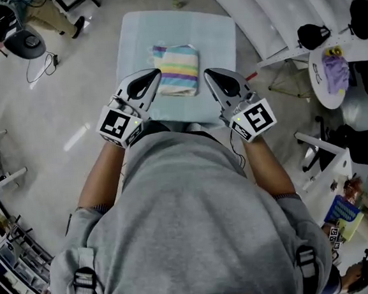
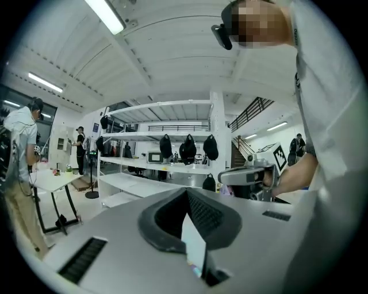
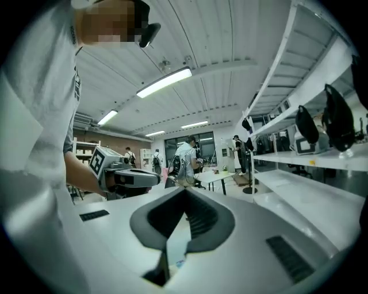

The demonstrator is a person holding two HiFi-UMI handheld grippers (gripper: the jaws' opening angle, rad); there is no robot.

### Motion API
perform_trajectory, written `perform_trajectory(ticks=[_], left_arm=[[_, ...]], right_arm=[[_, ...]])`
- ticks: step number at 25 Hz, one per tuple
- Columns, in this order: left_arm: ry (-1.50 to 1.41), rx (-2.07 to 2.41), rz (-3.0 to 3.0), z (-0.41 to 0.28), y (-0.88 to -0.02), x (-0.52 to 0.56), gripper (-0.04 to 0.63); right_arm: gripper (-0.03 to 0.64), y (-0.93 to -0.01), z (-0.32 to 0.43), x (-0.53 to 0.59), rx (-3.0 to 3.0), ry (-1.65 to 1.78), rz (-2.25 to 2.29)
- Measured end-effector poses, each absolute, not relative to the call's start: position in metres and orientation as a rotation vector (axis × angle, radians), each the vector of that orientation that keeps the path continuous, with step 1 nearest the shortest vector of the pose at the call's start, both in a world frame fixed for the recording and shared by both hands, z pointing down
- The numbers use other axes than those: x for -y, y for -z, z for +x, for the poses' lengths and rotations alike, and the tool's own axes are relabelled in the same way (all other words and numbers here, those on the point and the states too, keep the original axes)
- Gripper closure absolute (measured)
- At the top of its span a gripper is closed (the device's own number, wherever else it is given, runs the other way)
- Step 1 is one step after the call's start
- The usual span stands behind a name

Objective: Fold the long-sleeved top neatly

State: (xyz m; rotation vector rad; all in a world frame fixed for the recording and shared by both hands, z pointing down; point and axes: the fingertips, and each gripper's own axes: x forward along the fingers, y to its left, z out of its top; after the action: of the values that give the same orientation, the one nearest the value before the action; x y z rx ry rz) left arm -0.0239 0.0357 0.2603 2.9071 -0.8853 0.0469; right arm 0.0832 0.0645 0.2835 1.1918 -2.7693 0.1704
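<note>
Status: we hold both grippers up in front of the chest, neither on anything.

Left gripper point(image 1: 154, 77): jaws closed, pads meeting at the tips, nothing between them. Right gripper point(image 1: 208, 77): same, closed tip to tip, empty. The two angle slightly toward each other, tips closer together than their rear ends.

The top point(image 1: 177, 69) is folded into a compact rectangle with pastel stripes facing up: yellow, green, purple, white. It lies ahead of both grippers, in the gap between their tips, touching neither. In the head view its left edge is just beside the left gripper's tip and its right edge just beside the right gripper's tip. It rests on the pale blue table point(image 1: 216, 35), roughly centred across it.

Each gripper view looks out across the room. The left gripper view shows white shelving point(image 2: 172, 123) ahead with dark bags point(image 2: 188, 148) hanging on it, and the right gripper off to its right. The right gripper view shows the left gripper off to its left and the shelving to its right.

Right of the right gripper, well apart, a purple cloth point(image 1: 336, 72) lies on a round white table point(image 1: 320, 96).
</note>
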Motion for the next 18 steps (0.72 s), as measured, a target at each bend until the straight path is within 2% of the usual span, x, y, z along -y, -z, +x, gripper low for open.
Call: perform_trajectory(ticks=[18], left_arm=[[-0.053, 1.058, 2.991, -0.017, -0.235, -0.077, 0.578]], right_arm=[[0.611, -0.254, 0.079, -0.095, 2.792, 0.006, 1.097]])
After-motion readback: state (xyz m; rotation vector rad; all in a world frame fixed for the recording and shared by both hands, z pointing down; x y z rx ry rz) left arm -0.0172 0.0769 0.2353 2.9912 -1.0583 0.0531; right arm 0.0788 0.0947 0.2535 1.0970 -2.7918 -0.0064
